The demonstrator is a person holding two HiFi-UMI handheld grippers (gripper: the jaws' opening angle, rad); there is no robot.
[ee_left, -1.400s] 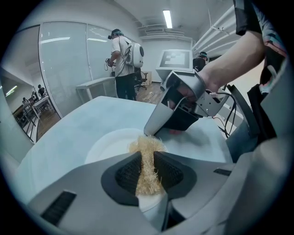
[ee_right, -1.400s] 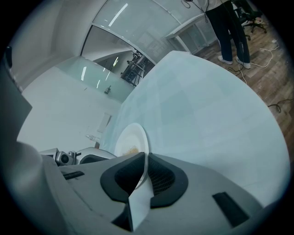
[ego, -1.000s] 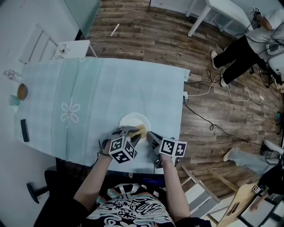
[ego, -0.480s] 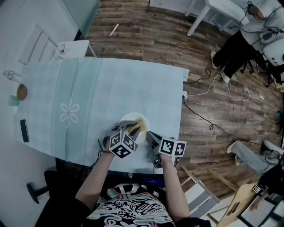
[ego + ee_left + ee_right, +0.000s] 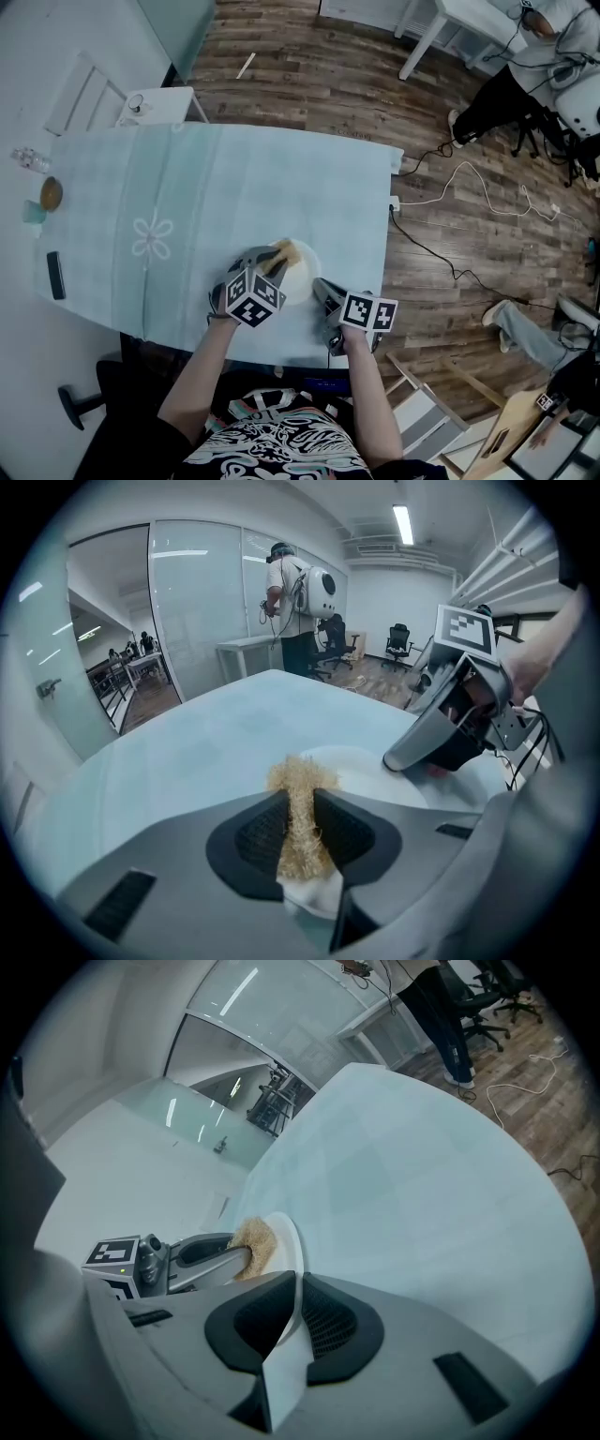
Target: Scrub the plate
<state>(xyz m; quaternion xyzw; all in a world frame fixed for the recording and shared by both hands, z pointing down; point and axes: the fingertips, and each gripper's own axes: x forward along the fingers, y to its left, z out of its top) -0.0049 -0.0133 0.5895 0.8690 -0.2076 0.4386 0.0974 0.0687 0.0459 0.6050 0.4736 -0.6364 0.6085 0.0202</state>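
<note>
A white plate (image 5: 298, 272) lies near the front right of the pale green tablecloth (image 5: 187, 216). My left gripper (image 5: 274, 259) is shut on a straw-coloured scrub pad (image 5: 283, 251), which rests on the plate's far left part. In the left gripper view the scrub pad (image 5: 298, 808) sits pinched between the jaws, with the plate (image 5: 361, 766) just ahead. My right gripper (image 5: 319, 289) is shut on the plate's near right rim; in the right gripper view the plate (image 5: 286, 1251) runs edge-on between the jaws, with the scrub pad (image 5: 251, 1244) against its left face.
At the table's far left edge lie a dark flat object (image 5: 55, 275), a brown round item (image 5: 49, 194) and a clear bottle (image 5: 28, 159). A white side table (image 5: 159, 101) stands behind. Cables (image 5: 450, 187) trail on the wood floor at right, where a person (image 5: 525, 84) stands.
My left gripper has slid the scrub pad across the plate toward its far left part and rolled a little. The right gripper has held still on the rim.
</note>
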